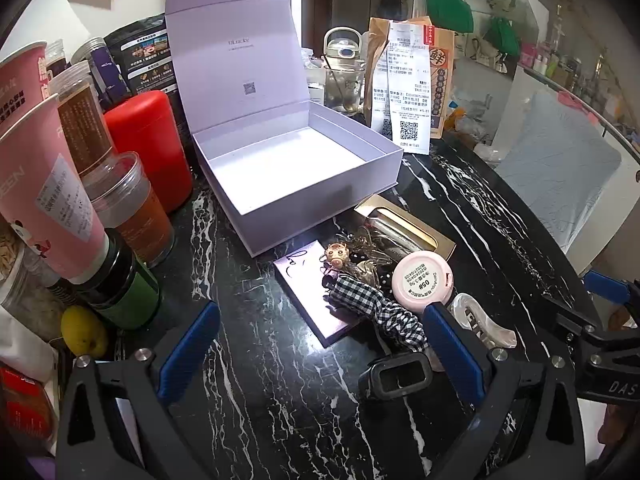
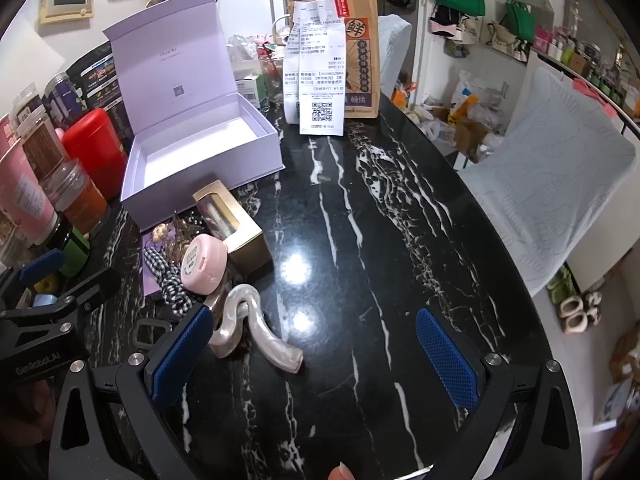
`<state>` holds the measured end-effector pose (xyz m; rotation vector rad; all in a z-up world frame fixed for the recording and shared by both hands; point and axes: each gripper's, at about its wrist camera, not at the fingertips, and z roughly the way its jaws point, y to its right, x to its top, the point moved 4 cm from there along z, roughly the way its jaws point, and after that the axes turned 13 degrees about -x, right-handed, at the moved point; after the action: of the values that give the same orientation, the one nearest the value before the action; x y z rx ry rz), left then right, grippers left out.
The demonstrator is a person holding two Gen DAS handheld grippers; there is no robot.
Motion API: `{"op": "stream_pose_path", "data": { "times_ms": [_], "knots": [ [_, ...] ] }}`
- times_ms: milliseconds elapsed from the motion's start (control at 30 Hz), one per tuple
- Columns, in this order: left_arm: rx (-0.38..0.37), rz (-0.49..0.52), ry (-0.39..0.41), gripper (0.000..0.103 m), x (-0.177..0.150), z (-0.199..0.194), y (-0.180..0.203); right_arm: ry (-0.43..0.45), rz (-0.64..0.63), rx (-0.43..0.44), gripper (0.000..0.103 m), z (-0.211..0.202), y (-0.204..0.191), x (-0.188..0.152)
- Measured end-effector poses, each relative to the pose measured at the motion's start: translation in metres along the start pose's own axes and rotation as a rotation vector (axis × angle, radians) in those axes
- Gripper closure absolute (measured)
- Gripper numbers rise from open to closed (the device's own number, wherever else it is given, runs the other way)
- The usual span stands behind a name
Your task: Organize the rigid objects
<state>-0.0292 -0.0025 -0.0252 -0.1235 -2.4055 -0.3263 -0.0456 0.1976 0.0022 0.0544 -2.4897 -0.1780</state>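
Note:
An open lilac gift box [image 1: 352,184] [image 2: 224,164] stands empty on the black marble table, lid upright. In front of it lies a pile: a gold box [image 1: 436,238] [image 2: 248,240], a round pink compact [image 1: 422,282] [image 2: 204,264], a checked scrunchie [image 1: 372,310] [image 2: 168,276], a small pig charm [image 1: 335,255], a flat lilac card [image 1: 308,300], a pearly hair claw [image 1: 480,320] [image 2: 256,332] and a black buckle [image 1: 398,376]. My left gripper [image 1: 320,354] is open, low before the pile. My right gripper [image 2: 316,354] is open, its left finger beside the claw.
Jars, pink tubes [image 1: 44,200] and a red canister [image 1: 154,144] [image 2: 96,152] crowd the table's left side. A paper bag with receipts [image 1: 412,88] [image 2: 332,68] stands behind the box. A covered chair [image 2: 552,184] sits off the right edge. Bare marble [image 2: 380,220] lies right of the pile.

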Motion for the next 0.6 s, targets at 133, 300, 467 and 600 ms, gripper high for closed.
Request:
{"op": "stream_pose_path", "data": {
  "times_ms": [133,300,467,600],
  "knots": [
    [-0.002,0.001,0.001,0.0,0.0002,-0.0004,0.0003,0.002,-0.004,-0.006,0.0,-0.0004,-0.0006,0.001],
    [-0.001,0.006,0.0,0.0,0.0006,-0.001,0.0015,0.005,-0.004,-0.006,0.0,-0.0012,-0.001,0.0013],
    [-0.008,0.004,0.003,0.0,0.0009,-0.0029,0.0023,0.006,-0.003,-0.011,0.0,-0.0015,-0.0005,0.0017],
    [-0.011,0.009,0.007,0.0,0.0008,-0.0043,0.0037,0.004,0.0,-0.019,0.0,-0.0014,0.001,0.0022]
  ]
}}
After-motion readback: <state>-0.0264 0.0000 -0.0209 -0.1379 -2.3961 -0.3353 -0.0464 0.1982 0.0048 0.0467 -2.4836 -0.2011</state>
